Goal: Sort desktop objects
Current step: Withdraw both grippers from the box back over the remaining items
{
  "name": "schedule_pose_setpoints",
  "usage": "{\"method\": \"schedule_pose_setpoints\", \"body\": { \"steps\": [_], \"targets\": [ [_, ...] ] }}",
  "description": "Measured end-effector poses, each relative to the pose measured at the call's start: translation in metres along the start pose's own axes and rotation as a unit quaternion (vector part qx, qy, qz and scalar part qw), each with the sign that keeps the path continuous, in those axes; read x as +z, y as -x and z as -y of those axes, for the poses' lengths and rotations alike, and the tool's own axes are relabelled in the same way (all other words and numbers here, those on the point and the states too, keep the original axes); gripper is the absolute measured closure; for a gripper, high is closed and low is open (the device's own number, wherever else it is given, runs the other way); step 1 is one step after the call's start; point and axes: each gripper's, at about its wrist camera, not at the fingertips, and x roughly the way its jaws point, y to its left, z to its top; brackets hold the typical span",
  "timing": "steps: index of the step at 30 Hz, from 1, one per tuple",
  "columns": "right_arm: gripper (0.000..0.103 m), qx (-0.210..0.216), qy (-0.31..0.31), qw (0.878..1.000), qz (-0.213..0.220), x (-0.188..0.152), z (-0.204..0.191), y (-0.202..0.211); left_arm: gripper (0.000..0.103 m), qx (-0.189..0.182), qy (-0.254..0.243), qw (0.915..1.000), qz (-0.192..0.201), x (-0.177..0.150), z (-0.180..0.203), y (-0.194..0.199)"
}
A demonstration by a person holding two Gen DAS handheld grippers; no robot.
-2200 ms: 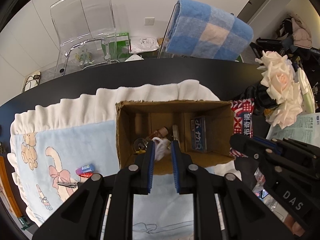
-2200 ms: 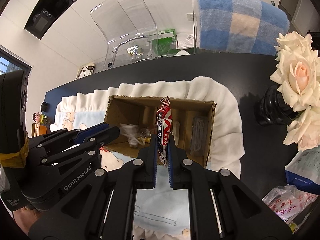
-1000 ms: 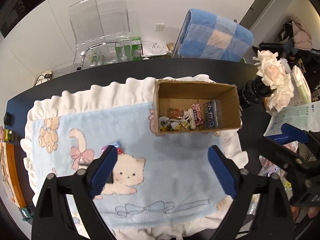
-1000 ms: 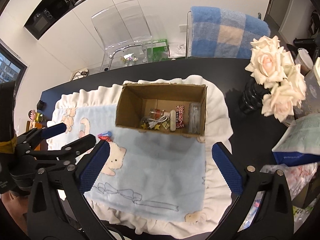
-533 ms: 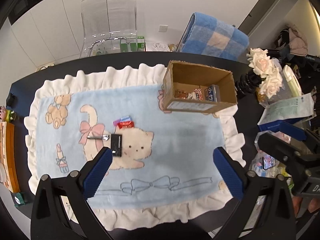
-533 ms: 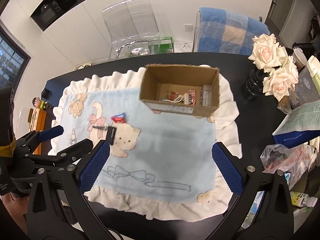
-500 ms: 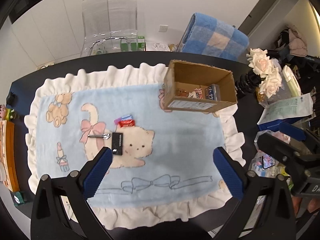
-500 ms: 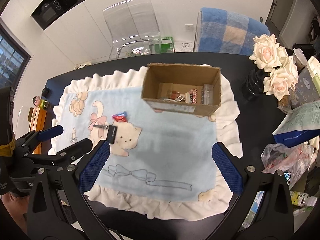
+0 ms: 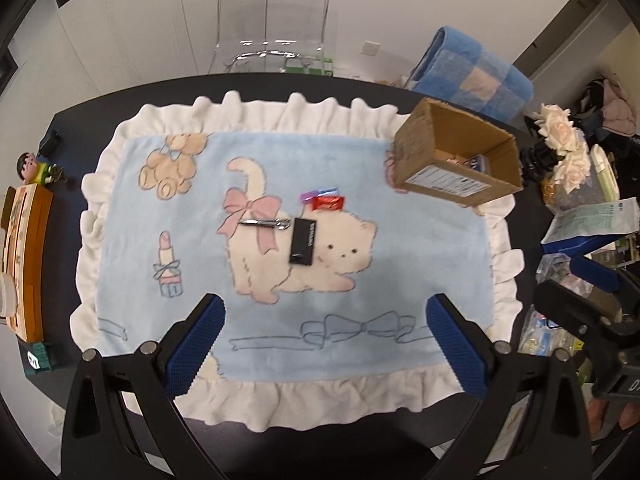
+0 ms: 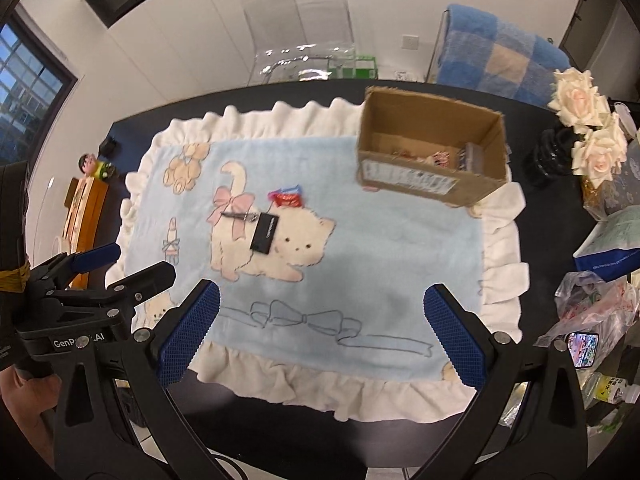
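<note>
both the left gripper [image 9: 326, 336] and right gripper [image 10: 322, 330] hang spread wide and empty. ahead, left of centre, lies the black card [image 9: 303, 246], long axis pointing away (probably nearer the left gripper), well apart from the cardboard box [image 9: 454, 182].

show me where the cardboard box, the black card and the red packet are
cardboard box [image 9: 440, 179]: left wrist view, on its labelled front wall.
black card [image 9: 302, 246]: left wrist view, on its middle.
red packet [image 10: 287, 199]: right wrist view, on its middle.
</note>
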Motion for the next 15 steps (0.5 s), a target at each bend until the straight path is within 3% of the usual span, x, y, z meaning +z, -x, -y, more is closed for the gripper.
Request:
{"method": "schedule_pose_setpoints", "body": {
  "steps": [15],
  "targets": [
    [0.000, 0.020, 0.040, 0.998, -0.038, 0.011, -0.025, -0.043, 0.002, 0.017, 0.010, 0.9994, -0.029, -0.014, -0.015, -0.032]
  ]
}}
